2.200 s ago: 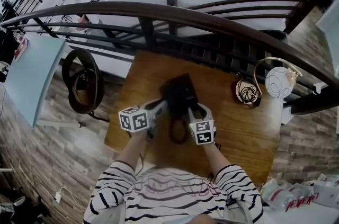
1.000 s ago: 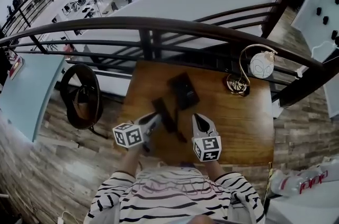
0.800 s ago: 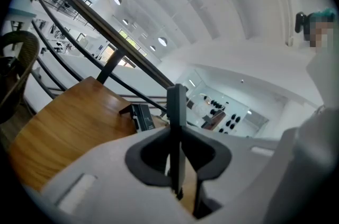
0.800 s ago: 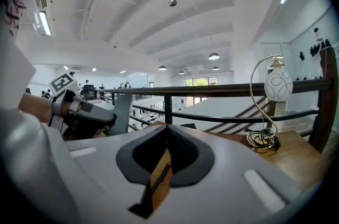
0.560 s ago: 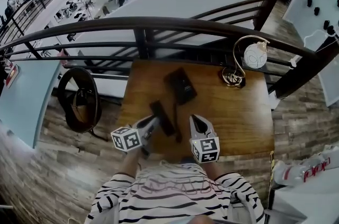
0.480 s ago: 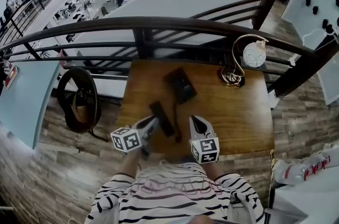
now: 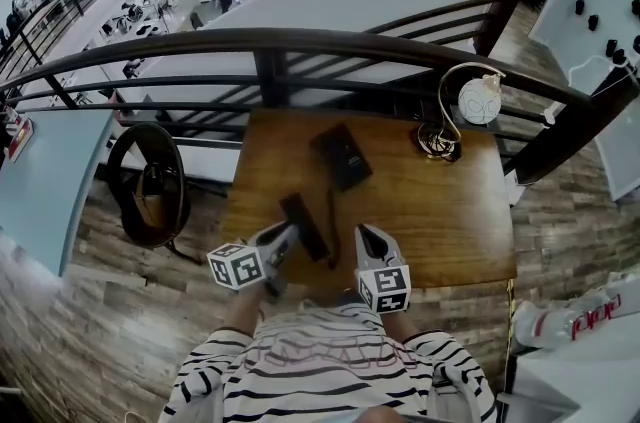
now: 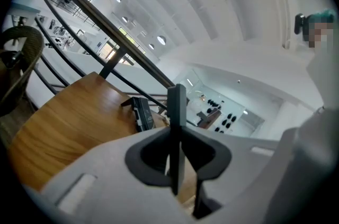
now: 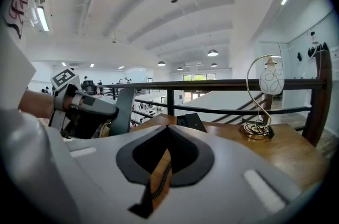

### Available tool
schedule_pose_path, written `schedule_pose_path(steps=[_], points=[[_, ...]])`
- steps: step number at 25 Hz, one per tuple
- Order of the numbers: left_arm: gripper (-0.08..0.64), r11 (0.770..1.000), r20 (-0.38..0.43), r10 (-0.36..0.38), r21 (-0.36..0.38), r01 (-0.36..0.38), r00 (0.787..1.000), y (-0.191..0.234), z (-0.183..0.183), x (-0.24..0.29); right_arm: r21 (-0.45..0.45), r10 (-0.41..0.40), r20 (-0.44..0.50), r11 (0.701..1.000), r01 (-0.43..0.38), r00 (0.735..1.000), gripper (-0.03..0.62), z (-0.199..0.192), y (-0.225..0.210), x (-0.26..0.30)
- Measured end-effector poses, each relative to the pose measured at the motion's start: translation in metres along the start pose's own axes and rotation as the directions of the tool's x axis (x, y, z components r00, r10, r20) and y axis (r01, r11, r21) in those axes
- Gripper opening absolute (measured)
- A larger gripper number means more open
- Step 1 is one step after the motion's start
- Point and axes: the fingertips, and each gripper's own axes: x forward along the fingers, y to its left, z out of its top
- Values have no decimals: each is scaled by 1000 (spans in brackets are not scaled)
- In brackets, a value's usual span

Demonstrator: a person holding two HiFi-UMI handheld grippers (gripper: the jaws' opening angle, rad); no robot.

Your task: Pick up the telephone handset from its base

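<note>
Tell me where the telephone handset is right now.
In the head view the telephone handset sits in the left tongs, above the table, nearer the person than its base.

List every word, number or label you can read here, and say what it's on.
Nothing can be read with certainty.
Red lettering on the white package: upside down and blurred, unreadable.
Light marks on the telephone base: too small to read.
</note>
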Motion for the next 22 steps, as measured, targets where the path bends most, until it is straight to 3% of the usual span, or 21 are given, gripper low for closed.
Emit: schedule_pose_path(steps=[22], points=[[63,1000,19,9,-16,-9,1000,9,2,-8,-21,15,-29,1000,-16,999,2,-2,10,10]])
